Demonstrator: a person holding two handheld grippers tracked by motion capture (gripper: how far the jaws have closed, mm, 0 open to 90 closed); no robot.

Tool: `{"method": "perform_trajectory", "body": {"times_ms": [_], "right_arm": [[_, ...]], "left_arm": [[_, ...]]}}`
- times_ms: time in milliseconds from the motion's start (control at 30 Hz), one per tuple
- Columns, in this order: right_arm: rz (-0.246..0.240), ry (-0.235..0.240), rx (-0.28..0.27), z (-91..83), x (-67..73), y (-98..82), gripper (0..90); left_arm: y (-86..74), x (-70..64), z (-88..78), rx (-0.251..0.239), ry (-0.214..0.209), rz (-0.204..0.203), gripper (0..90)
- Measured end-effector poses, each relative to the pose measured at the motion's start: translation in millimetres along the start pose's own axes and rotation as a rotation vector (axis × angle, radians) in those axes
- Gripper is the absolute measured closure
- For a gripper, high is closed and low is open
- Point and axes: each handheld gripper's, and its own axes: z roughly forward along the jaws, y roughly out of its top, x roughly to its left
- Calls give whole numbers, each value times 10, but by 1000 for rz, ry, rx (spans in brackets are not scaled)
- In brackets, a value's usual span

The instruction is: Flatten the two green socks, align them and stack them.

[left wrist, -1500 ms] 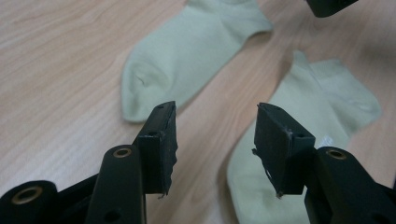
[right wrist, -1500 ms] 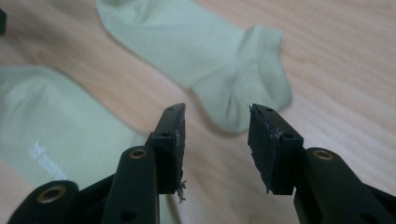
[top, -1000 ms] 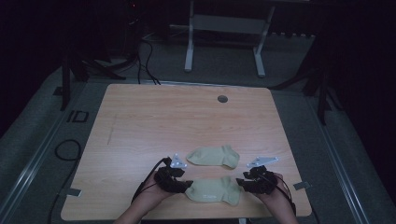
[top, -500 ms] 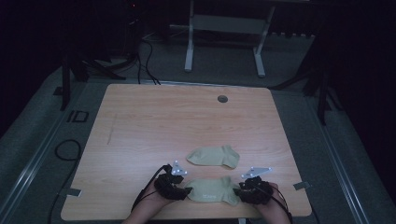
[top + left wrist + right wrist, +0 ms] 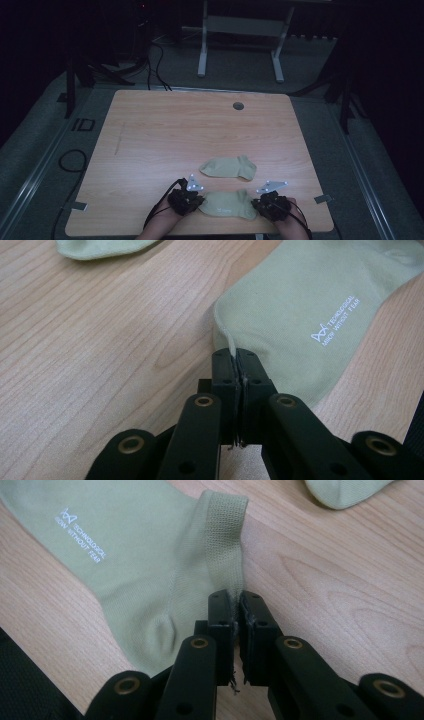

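Now left gripper [image 5: 186,199] pinches toe-end edge of near sock [image 5: 227,205], jaws pressed together on fabric. Sock lies flat between both grippers. Right gripper [image 5: 270,206] clamps ribbed cuff corner. Second sock [image 5: 229,167] just beyond, apart, on wooden table [image 5: 175,130].

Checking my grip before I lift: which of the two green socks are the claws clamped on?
The near sock, by the table's front edge: the left claw pinches its toe end, the right claw its ribbed cuff. The far sock lies untouched.
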Motion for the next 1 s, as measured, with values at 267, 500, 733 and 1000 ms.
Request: {"method": "perform_trajectory", "body": {"times_ms": [267,500,733,1000], "right_arm": [[-4,22,-26,-128,20,45,852],[-8,27,-66,-288,52,115,851],[2,27,-107,-404,29,161,851],[12,11,-156,-537,-32,263,850]], "left_arm": [[28,30,-117,-19,-27,-11,883],[87,-5,-272,-38,-23,12,885],[163,30,-405,-56,-18,12,885],[294,109,-519,-90,-21,-4,885]]}}
